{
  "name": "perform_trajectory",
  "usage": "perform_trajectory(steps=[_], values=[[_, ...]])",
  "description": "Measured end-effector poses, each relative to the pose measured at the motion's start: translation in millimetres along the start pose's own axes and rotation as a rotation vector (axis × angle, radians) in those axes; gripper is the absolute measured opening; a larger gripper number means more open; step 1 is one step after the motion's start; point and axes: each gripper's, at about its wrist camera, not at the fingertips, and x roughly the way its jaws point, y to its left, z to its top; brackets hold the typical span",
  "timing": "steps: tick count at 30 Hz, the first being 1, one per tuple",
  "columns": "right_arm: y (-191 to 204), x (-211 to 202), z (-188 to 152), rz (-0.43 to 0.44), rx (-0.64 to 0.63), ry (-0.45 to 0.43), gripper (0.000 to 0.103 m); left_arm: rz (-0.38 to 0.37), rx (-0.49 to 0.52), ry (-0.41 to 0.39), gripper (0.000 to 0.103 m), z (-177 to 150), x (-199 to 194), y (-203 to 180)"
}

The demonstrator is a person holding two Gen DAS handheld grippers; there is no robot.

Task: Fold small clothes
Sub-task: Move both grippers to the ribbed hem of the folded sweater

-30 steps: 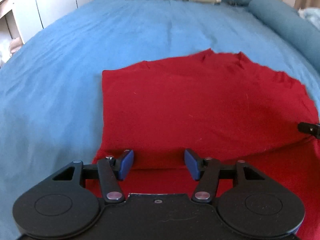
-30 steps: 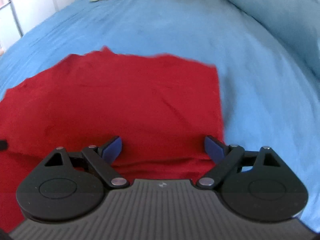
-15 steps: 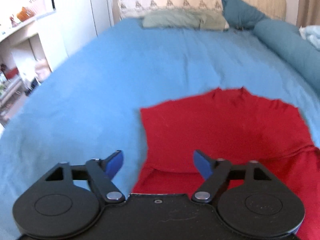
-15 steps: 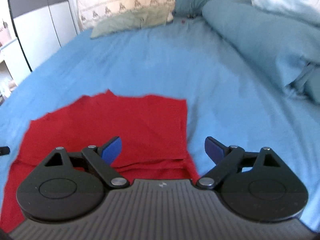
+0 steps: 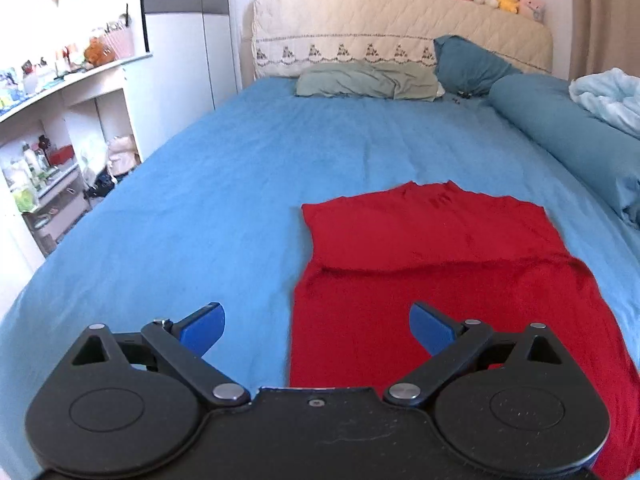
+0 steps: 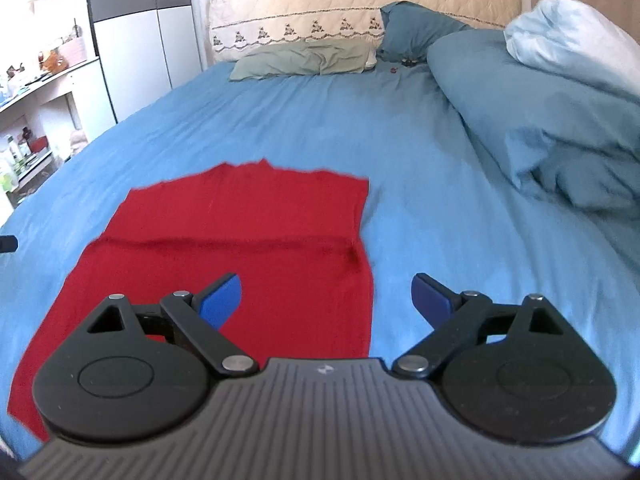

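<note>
A red garment point(image 5: 432, 280) lies flat on the blue bed sheet point(image 5: 200, 208), its far part folded back over the near part with a cross fold line. In the right wrist view it point(image 6: 248, 248) lies left of centre. My left gripper point(image 5: 316, 326) is open and empty, raised above the garment's near left edge. My right gripper point(image 6: 326, 296) is open and empty, raised above the garment's near right edge. The tip of the left gripper shows at the left edge of the right wrist view point(image 6: 7, 243).
A bunched blue duvet point(image 6: 540, 120) lies along the bed's right side. Pillows point(image 5: 368, 84) and a padded headboard point(image 5: 400, 32) are at the far end. Shelves with clutter point(image 5: 52, 152) and a wardrobe point(image 6: 136, 48) stand left of the bed.
Both grippers have pulled back and risen away from the garment, so more of the bed and room shows. The left jaws have opened wider. The garment lies still, folded over.
</note>
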Motion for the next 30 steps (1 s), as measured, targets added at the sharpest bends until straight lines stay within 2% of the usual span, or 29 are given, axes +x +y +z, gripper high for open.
perform_trajectory(steps=[5,8,12,14,16,17,18,22,24,30], values=[[-6,-49,-52,-0.002,0.054,0.002,0.103,-0.055,-0.038,0.017,0.100,-41,-40,4],[-6,-73,-74,-0.011,0.078,0.021,0.103,-0.056,-0.075,0.057,0.099,-64,-58,10],[-2,-90,-105,-0.047,0.051,0.026,0.103,-0.043,-0.116,0.081,0.091,-98,-63,14],[-3,-89,-120,-0.058,0.068,0.040,0.103,-0.058,-0.154,0.099,0.085,-115,-58,16],[-4,-85,-135,-0.061,0.096,0.054,0.102,-0.062,-0.167,0.127,0.073,-130,-50,15],[-3,-82,-141,-0.069,0.104,0.065,0.101,-0.061,-0.167,0.138,0.065,-135,-46,14],[-1,-80,-146,-0.073,0.111,0.074,0.097,-0.061,-0.167,0.144,0.062,-141,-44,12],[9,-70,-161,-0.067,0.148,0.096,0.089,-0.064,-0.180,0.161,0.060,-157,-34,13],[15,-66,-166,-0.084,0.149,0.099,0.085,-0.061,-0.178,0.169,0.052,-162,-30,13],[17,-51,-179,-0.106,0.176,0.124,0.074,-0.068,-0.164,0.162,0.048,-171,-25,12]])
